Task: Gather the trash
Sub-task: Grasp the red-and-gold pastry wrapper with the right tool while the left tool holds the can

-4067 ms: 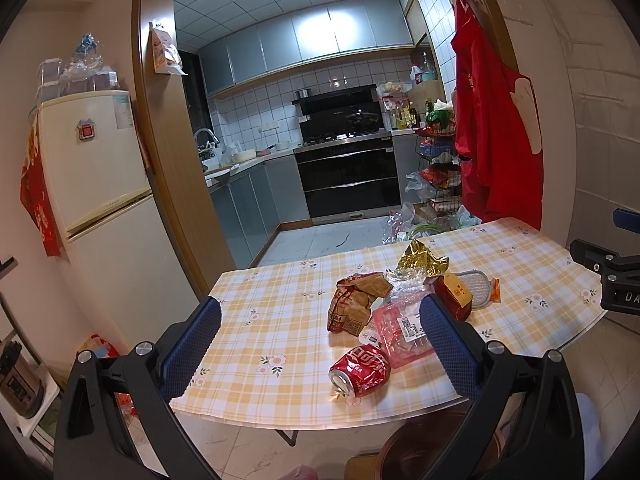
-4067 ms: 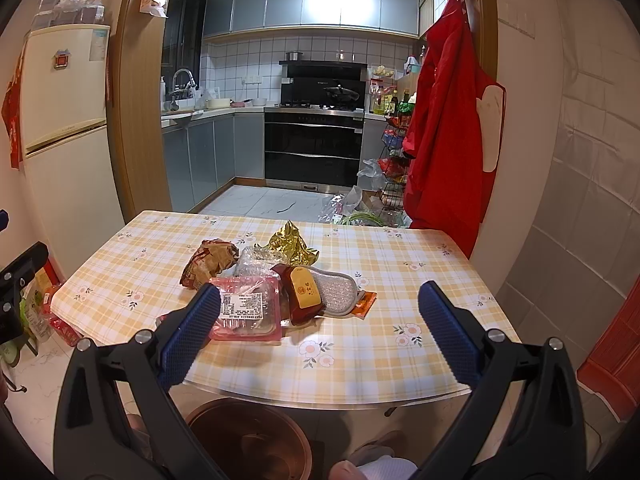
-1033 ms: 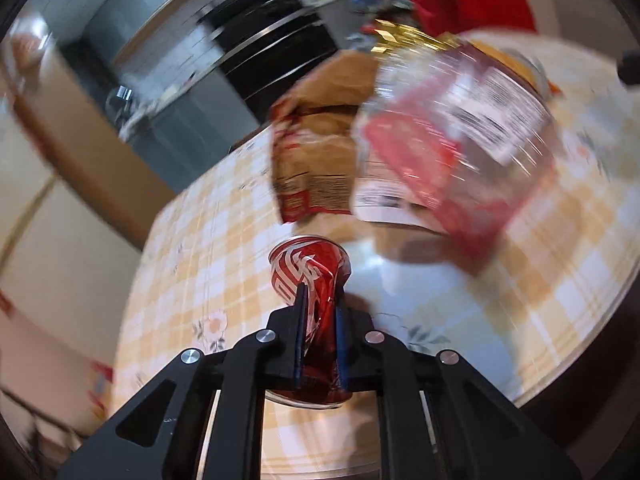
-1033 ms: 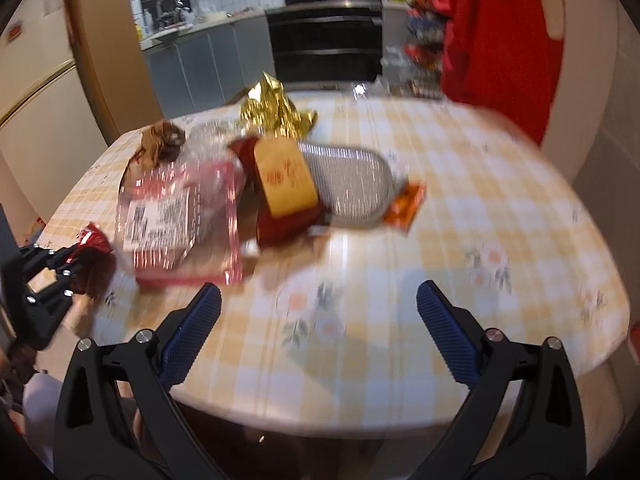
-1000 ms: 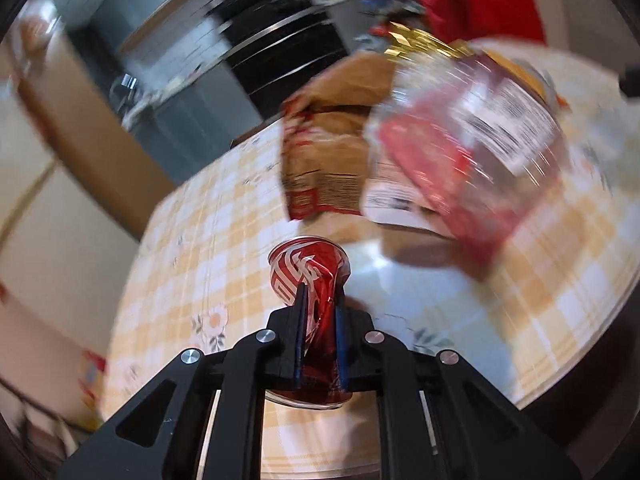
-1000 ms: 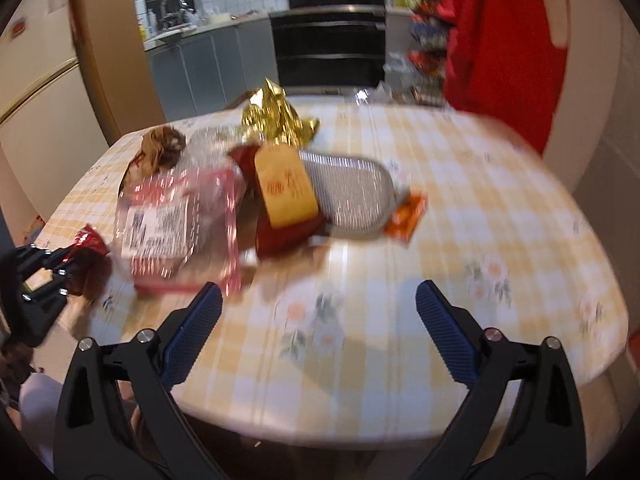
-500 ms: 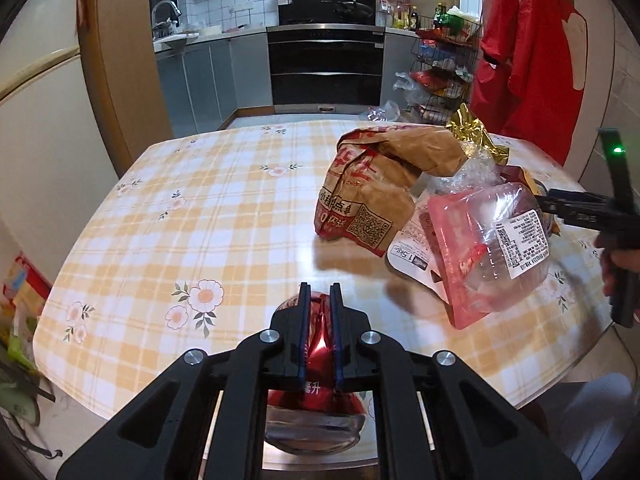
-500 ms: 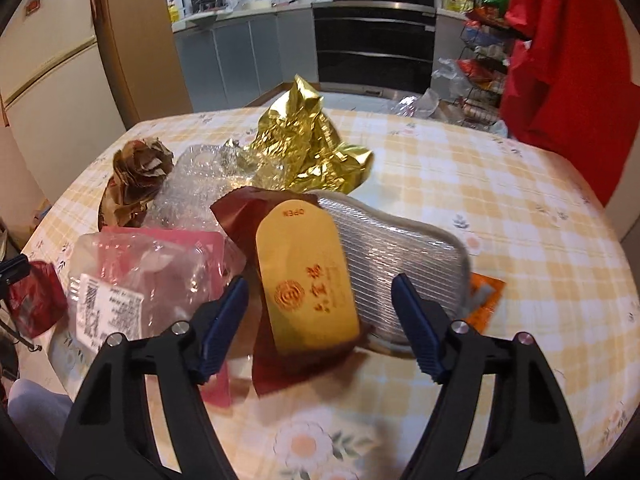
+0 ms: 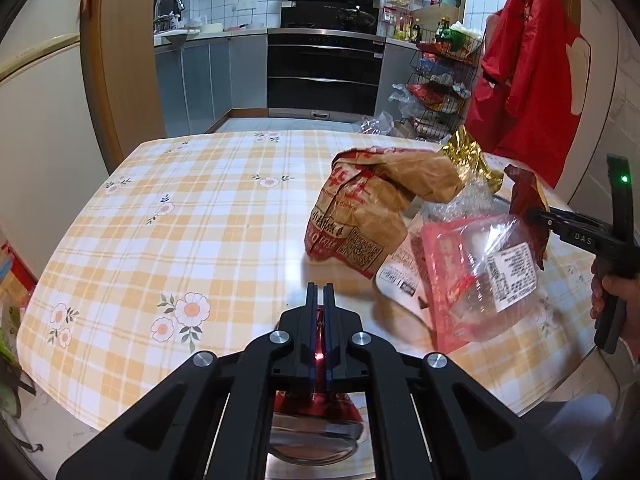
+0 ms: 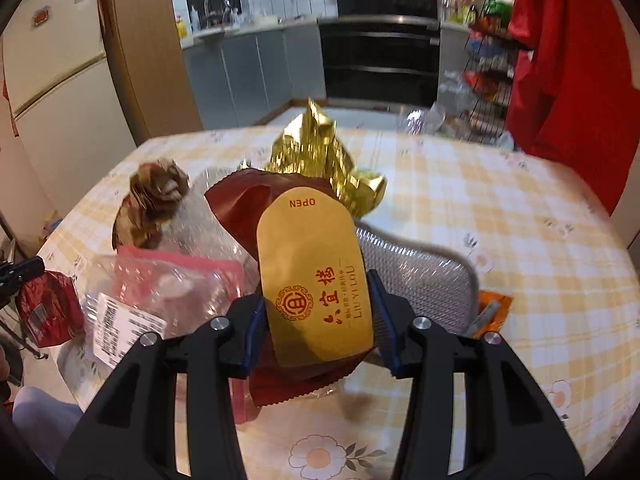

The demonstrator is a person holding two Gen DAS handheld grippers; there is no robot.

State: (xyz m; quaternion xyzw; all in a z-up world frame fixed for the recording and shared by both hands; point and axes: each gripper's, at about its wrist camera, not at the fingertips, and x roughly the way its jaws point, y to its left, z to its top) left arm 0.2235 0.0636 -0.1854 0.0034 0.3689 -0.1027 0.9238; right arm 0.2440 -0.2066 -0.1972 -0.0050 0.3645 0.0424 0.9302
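My left gripper (image 9: 319,300) is shut on a crushed red soda can (image 9: 316,412), held over the near table edge; the can also shows at the left of the right wrist view (image 10: 48,308). My right gripper (image 10: 316,316) is closed around a dark red snack pouch with a yellow label (image 10: 312,272), which looks lifted off the table; the pouch also shows in the left wrist view (image 9: 528,200). On the checked tablecloth (image 9: 180,216) lie a brown paper bag (image 9: 372,208), a clear pink plastic tray (image 9: 480,276), gold foil (image 10: 320,148) and a silver mesh pouch (image 10: 420,276).
An orange wrapper (image 10: 490,308) lies right of the silver pouch. Bubble wrap (image 10: 200,224) sits behind the pink tray. A fridge (image 10: 52,60) stands left, a red garment (image 10: 572,60) hangs right, and the kitchen oven (image 9: 324,72) is beyond the table.
My right gripper has moved in and closed on the red pouch with the yellow label. My left gripper has drawn the can back toward the near table edge.
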